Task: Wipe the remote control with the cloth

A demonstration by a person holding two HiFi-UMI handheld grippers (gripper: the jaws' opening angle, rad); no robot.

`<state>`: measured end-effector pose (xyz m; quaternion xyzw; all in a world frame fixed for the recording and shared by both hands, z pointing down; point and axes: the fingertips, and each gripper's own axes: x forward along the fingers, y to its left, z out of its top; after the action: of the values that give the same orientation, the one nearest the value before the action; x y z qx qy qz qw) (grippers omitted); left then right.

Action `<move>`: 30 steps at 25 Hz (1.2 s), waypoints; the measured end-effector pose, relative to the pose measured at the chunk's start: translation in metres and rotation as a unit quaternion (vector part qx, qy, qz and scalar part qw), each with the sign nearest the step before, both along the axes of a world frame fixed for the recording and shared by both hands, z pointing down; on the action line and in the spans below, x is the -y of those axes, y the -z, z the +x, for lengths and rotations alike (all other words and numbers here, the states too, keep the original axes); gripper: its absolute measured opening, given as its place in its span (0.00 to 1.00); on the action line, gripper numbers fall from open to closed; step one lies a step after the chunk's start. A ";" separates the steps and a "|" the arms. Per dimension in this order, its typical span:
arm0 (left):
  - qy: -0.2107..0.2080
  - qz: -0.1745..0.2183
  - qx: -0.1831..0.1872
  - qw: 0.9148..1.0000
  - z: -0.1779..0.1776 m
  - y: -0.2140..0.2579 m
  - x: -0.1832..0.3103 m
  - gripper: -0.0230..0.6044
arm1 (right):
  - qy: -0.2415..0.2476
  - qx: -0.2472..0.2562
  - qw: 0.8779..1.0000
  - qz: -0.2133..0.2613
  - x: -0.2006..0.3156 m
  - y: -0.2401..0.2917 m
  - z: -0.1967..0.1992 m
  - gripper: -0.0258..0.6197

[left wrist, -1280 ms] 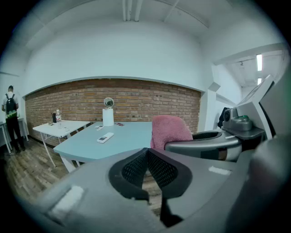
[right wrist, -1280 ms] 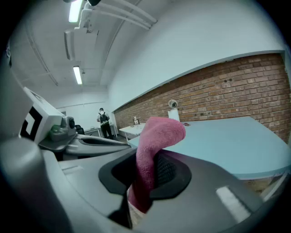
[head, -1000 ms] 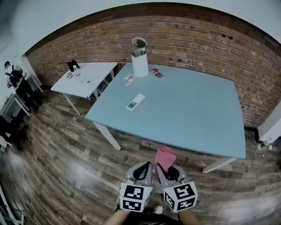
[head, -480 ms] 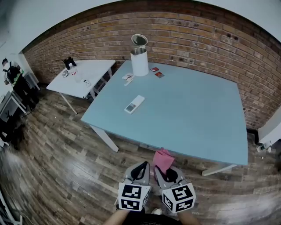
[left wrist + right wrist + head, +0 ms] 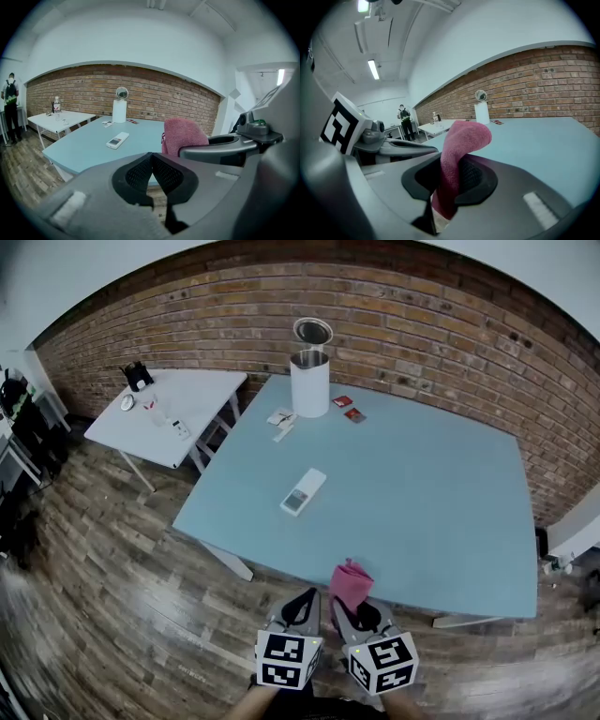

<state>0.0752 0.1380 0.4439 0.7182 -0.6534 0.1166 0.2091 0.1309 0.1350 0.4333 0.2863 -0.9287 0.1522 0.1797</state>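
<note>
Right gripper (image 5: 354, 613) clamps the pink cloth (image 5: 350, 581) — left gripper (image 5: 302, 604) jaws pressed together, empty. Remote control (image 5: 304, 491) lies flat on the blue table (image 5: 441, 512), well apart from both. Approach step: reach in low, land the cloth's loose end on it — left could pin one end.

Bright, even indoor light; strong fisheye bending, dark corners, blurred floor (image 5: 56, 615) edges.

The pale blue rectangular tabletop (image 5: 431, 493) is bare from its near edge to the flat white remote control (image 5: 304, 491), and bare all along the right. A tall white cylindrical container (image 5: 309, 385) and small red cards (image 5: 349, 408) crowd only the far edge.
</note>
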 end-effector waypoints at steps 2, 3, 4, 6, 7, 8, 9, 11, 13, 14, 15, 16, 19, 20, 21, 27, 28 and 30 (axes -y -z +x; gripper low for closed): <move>-0.005 0.004 -0.009 1.000 -0.017 0.002 0.014 0.03 | -0.005 -0.006 1.000 0.000 0.013 0.001 -0.017 0.16; -0.007 0.005 -0.012 1.000 -0.025 0.002 0.021 0.03 | -0.008 -0.008 1.000 0.000 0.019 0.001 -0.025 0.16; -0.010 0.003 -0.013 1.000 -0.033 0.000 0.027 0.03 | -0.010 -0.011 1.000 0.000 0.025 0.001 -0.034 0.16; -0.018 -0.002 -0.009 1.000 -0.049 -0.004 0.035 0.03 | -0.013 -0.018 1.000 0.001 0.034 0.001 -0.049 0.16; -0.023 -0.002 -0.008 1.000 -0.056 -0.006 0.039 0.03 | -0.016 -0.021 1.000 0.003 0.038 0.001 -0.056 0.16; -0.029 -0.001 -0.008 1.000 -0.062 -0.007 0.043 0.03 | -0.018 -0.024 1.000 0.004 0.042 0.002 -0.063 0.16; -0.035 0.000 -0.008 0.999 -0.068 -0.008 0.048 0.03 | -0.019 -0.028 0.999 0.006 0.046 0.003 -0.069 0.16; -0.044 -0.002 -0.007 0.999 -0.078 -0.011 0.055 0.04 | -0.019 -0.036 0.999 0.009 0.054 0.004 -0.078 0.16; -0.050 -0.006 -0.002 0.999 -0.087 -0.017 0.063 0.04 | -0.019 -0.043 0.999 0.011 0.061 0.005 -0.085 0.16; -0.052 -0.010 0.001 0.999 -0.090 -0.021 0.067 0.04 | -0.018 -0.047 0.999 0.013 0.065 0.005 -0.087 0.16; -0.053 -0.013 0.003 0.998 -0.093 -0.025 0.070 0.04 | -0.017 -0.050 0.998 0.013 0.069 0.005 -0.090 0.16; -0.053 -0.015 0.005 0.998 -0.096 -0.028 0.074 0.04 | -0.014 -0.054 0.998 0.014 0.073 0.004 -0.092 0.16; -0.052 -0.014 0.011 0.999 -0.105 -0.032 0.085 0.04 | -0.005 -0.062 0.998 0.016 0.084 0.003 -0.099 0.16; -0.052 -0.015 0.014 0.998 -0.108 -0.033 0.088 0.04 | -0.003 -0.064 0.998 0.017 0.088 0.003 -0.102 0.16; -0.054 -0.018 0.018 0.998 -0.111 -0.035 0.092 0.04 | -0.001 -0.064 0.998 0.018 0.093 0.003 -0.106 0.16; -0.053 -0.043 0.044 0.997 -0.126 -0.053 0.110 0.14 | 0.025 -0.065 0.997 0.023 0.122 0.006 -0.126 0.16; -0.056 -0.048 0.046 0.996 -0.127 -0.056 0.114 0.17 | 0.030 -0.065 0.997 0.022 0.128 0.005 -0.128 0.16; -0.064 -0.055 0.049 0.995 -0.127 -0.061 0.124 0.22 | 0.040 -0.067 0.997 0.022 0.140 0.004 -0.134 0.16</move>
<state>-0.0514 0.0142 0.5051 0.7396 -0.6077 0.2007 0.2086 -0.0035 -0.0050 0.4292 0.2621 -0.9286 0.1049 0.2409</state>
